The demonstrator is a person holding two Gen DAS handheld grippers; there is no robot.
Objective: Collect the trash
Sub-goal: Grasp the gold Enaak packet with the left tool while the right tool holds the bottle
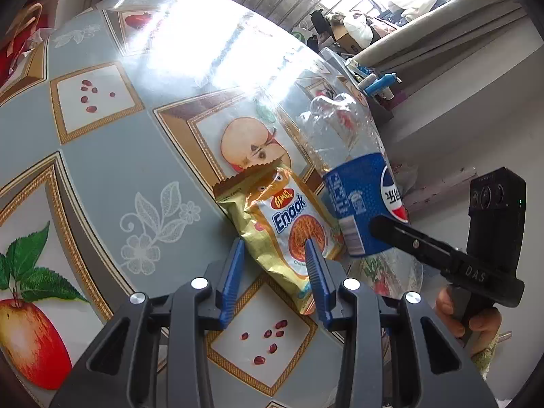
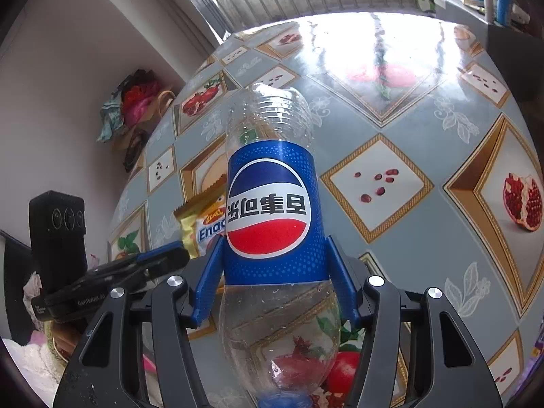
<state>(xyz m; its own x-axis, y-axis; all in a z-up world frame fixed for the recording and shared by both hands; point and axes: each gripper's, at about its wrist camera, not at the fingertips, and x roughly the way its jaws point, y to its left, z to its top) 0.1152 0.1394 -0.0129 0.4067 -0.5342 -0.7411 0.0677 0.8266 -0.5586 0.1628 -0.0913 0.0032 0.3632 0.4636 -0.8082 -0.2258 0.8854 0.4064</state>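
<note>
An empty clear Pepsi bottle (image 2: 272, 210) with a blue label is held by my right gripper (image 2: 277, 258), shut on the label, cap end toward the camera. It also shows in the left wrist view (image 1: 360, 200), lifted above the table. A yellow Enaak snack wrapper (image 1: 289, 227) lies on the fruit-patterned tablecloth (image 1: 102, 156). My left gripper (image 1: 275, 255) is open, its blue fingers (image 1: 234, 272) straddling the wrapper's near end. The wrapper peeks out left of the bottle in the right wrist view (image 2: 200, 224).
The right gripper's body (image 1: 448, 265) and the hand holding it are at the table's right edge. The left gripper's body (image 2: 112, 275) shows at the left. Bags (image 2: 136, 108) sit by the wall. Clutter and a sofa (image 1: 425, 20) lie beyond the table.
</note>
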